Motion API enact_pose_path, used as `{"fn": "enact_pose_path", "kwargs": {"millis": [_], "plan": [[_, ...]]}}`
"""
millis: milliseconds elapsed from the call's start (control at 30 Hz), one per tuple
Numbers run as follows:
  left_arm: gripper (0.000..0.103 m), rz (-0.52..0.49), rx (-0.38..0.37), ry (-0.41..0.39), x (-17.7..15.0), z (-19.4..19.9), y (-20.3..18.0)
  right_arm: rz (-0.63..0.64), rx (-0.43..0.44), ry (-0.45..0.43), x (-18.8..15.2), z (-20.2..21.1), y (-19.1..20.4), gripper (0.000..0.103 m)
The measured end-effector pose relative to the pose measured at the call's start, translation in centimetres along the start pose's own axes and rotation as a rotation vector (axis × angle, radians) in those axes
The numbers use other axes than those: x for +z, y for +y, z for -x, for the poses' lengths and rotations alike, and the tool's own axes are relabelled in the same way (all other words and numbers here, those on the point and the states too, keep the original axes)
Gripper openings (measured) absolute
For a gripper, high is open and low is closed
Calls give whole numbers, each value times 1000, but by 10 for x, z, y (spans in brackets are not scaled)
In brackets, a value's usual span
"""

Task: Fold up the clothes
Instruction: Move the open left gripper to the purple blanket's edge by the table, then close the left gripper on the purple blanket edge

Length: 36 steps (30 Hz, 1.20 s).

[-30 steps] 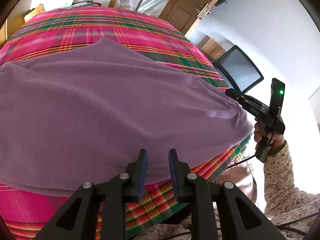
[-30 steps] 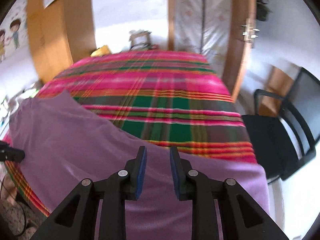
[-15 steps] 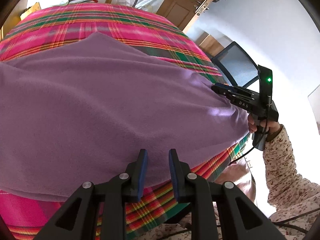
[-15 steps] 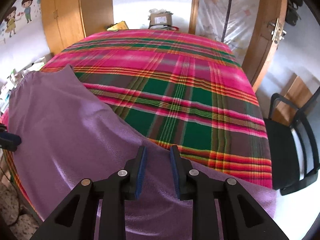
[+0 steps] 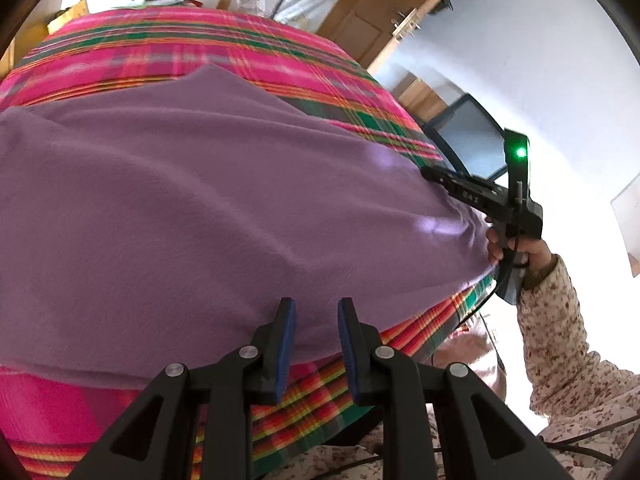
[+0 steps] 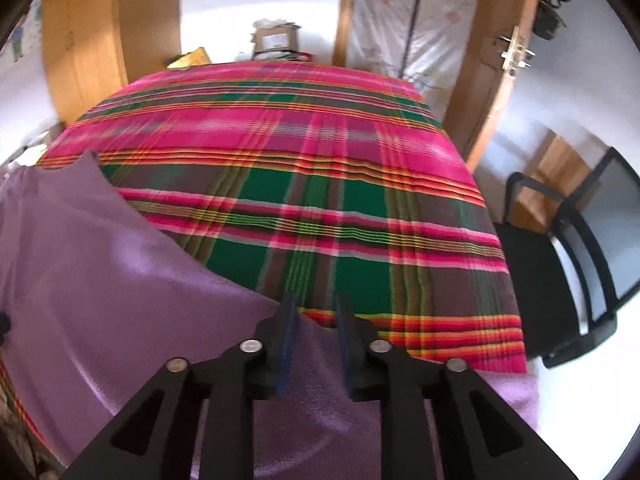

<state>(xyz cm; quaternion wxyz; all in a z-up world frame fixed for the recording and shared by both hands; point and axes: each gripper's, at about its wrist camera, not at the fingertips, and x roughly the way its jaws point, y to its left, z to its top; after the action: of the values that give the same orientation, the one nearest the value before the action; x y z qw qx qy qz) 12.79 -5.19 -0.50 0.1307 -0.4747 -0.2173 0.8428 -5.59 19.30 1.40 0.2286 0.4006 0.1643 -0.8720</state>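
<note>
- Left wrist view: the left gripper (image 5: 311, 316) hovered with its jaws parted and nothing pinched, over the near edge of a purple fleece cloth (image 5: 208, 208).
- Right wrist view: the right gripper (image 6: 316, 312) had just been narrowing its jaws, a gap still between them, the cloth's edge (image 6: 120, 280) beneath but not clamped.
- Farther out, the cloth lay spread across the near part of a bed under a pink and green plaid cover (image 6: 304, 176).
- A hand (image 5: 516, 248) in a flowered sleeve (image 5: 560, 332) held the right gripper at the cloth's far corner.
- A black chair (image 6: 568, 280) stood beside the bed.
</note>
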Motion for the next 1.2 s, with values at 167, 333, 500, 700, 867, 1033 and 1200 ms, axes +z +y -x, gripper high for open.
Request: {"fn": "enact_pose_path", "kwargs": {"millis": [167, 333, 500, 700, 867, 1033, 1200], "plan": [[22, 115, 77, -111, -3, 32, 36, -37, -34, -78, -4, 30, 16, 23], [23, 285, 153, -240, -7, 71, 87, 52, 130, -152, -20, 54, 69, 23], [23, 370, 228, -318, -13, 96, 117, 113, 113, -105, -36, 39, 116, 23], [27, 418, 354, -433, 1, 134, 140, 72, 63, -133, -38, 44, 133, 23], [31, 330, 464, -372, 48, 142, 158, 64, 71, -161, -35, 52, 149, 23], [31, 302, 512, -286, 86, 128, 179, 46, 117, -155, -35, 51, 165, 23], [31, 303, 525, -213, 109, 117, 196, 40, 113, -143, -32, 48, 174, 23]]}}
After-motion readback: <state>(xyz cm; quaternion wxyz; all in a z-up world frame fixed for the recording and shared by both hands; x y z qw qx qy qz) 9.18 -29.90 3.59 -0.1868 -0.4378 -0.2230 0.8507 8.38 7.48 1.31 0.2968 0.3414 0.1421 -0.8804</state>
